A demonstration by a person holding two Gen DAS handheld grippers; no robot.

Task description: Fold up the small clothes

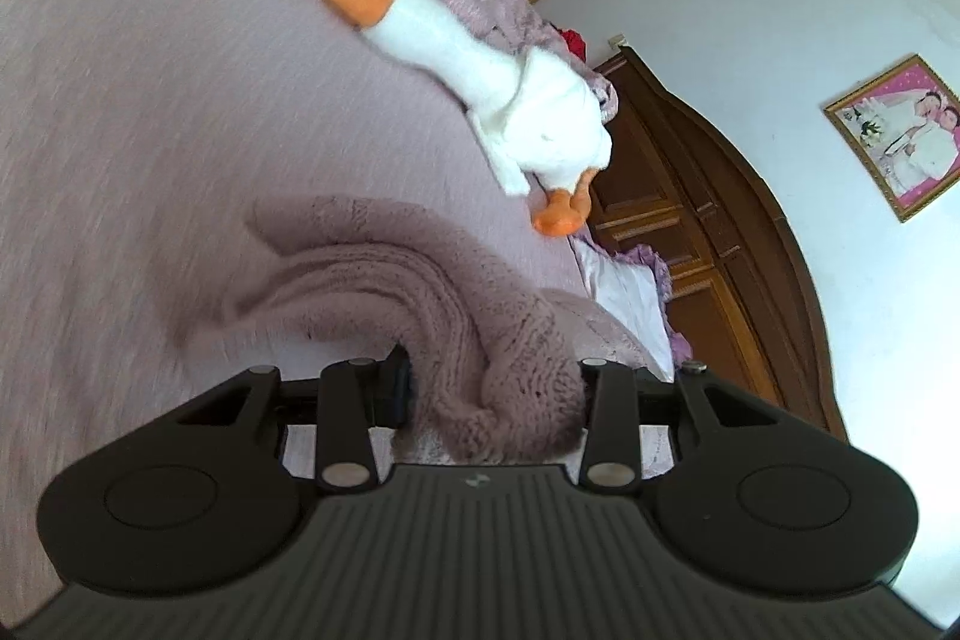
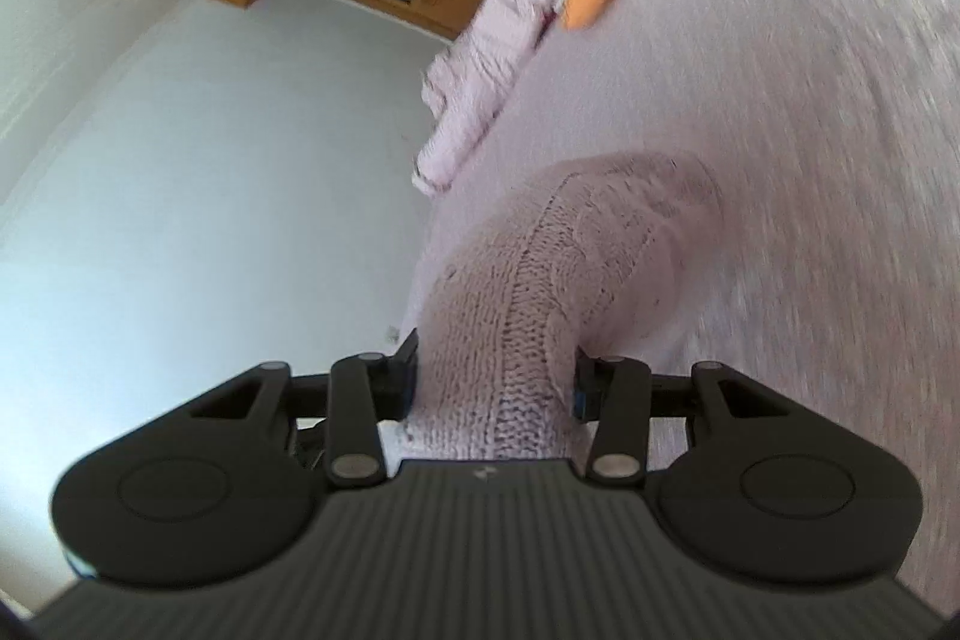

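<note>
Left gripper: jaws part-open, clamped on a bunched edge of the pink knit sweater; fabric fills the gap between them. Right gripper: same, jaws closed onto a thick fold of the knit, which passes straight between them. Sweater trails from both jaws forward onto the pink bed, partly lifted and blurred. White plush goose lies on the bed beyond the sweater, apart from it.

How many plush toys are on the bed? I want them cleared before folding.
1: a white goose plush lying on the pink bedspread, beyond the knit sweater. Others may lie out of view.
</note>
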